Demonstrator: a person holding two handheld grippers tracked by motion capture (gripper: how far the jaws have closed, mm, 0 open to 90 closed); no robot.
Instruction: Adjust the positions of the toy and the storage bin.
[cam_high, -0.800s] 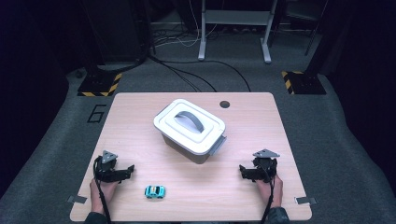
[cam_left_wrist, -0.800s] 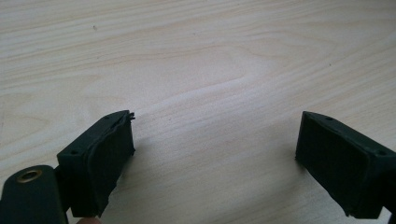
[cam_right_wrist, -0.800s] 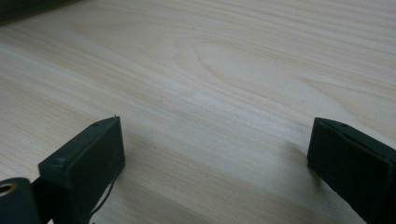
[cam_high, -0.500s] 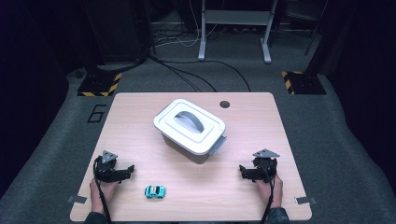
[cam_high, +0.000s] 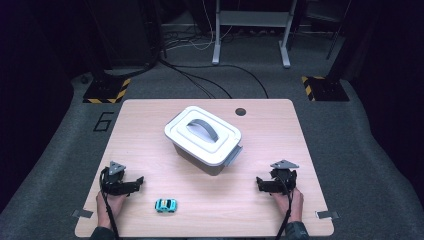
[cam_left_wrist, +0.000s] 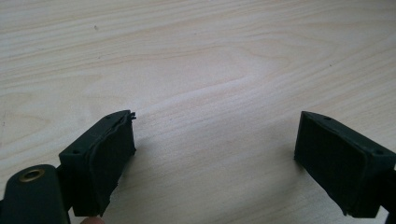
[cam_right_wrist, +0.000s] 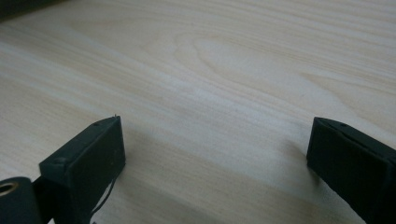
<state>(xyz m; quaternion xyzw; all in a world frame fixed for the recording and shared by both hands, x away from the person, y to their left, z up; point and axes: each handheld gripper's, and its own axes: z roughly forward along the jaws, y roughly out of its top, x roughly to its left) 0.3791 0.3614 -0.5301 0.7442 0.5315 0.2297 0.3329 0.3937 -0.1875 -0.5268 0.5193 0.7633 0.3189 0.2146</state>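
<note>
Wooden table (cam_high: 150, 125) on grey carpet. Left gripper (cam_high: 137, 183) rests wide, empty, near small blue toy car (cam_high: 165, 205). Right gripper (cam_high: 261, 184) wide, empty. Lidded grey box (cam_high: 203, 139) mid-table.

table (cam_high: 150, 125): matt pale wood grain | box (cam_high: 200, 145): smooth plastic | toy car (cam_high: 165, 205): probably glossy plastic

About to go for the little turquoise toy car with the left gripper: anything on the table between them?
Nothing visible. The left gripper rests open on the light wooden table, and bare tabletop separates it from the small turquoise toy car. The lidded white plastic box sits farther back, off that line.
</note>
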